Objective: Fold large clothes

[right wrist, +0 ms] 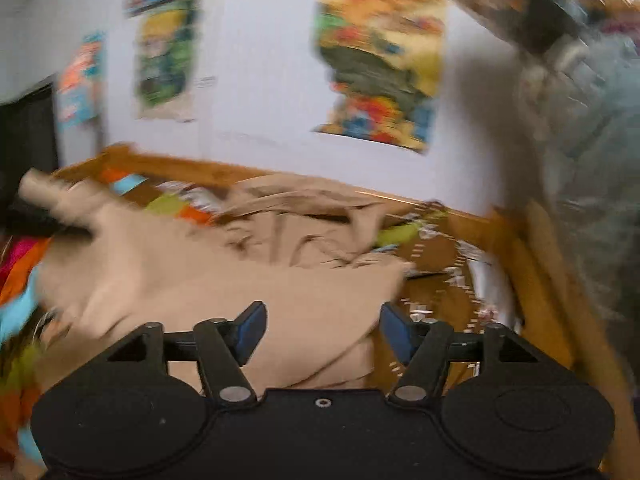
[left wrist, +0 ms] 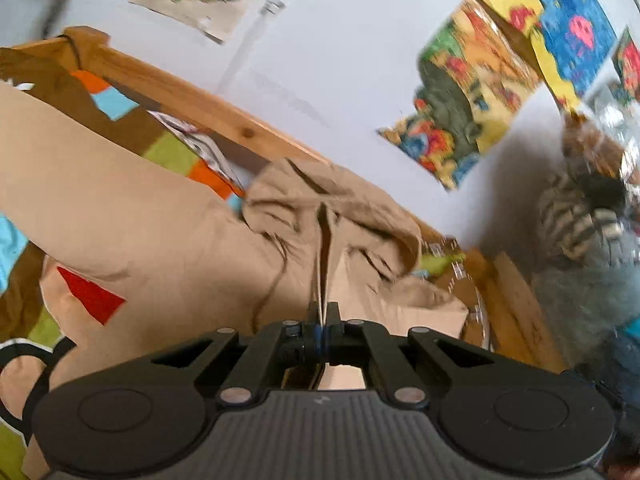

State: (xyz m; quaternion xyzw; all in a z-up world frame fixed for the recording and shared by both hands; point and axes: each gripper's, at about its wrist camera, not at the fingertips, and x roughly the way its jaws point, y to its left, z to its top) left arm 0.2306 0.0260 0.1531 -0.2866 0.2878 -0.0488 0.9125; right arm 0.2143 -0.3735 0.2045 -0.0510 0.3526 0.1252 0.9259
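A large tan garment (left wrist: 168,240) lies spread and rumpled across a patchwork bedcover. My left gripper (left wrist: 322,314) is shut on an edge of this garment, and a fold of cloth rises straight out from between the fingers. The right wrist view is blurred by motion. There the same tan garment (right wrist: 224,280) fills the middle. My right gripper (right wrist: 322,330) stands open just above it, with its blue pads (right wrist: 250,330) wide apart and nothing pinched between them.
A wooden bed rail (left wrist: 208,108) runs behind the garment along a white wall hung with colourful posters (left wrist: 476,92). The patchwork bedcover (left wrist: 168,148) has brown, green, orange and blue patches. A person in a striped and grey top (left wrist: 576,220) is at the right.
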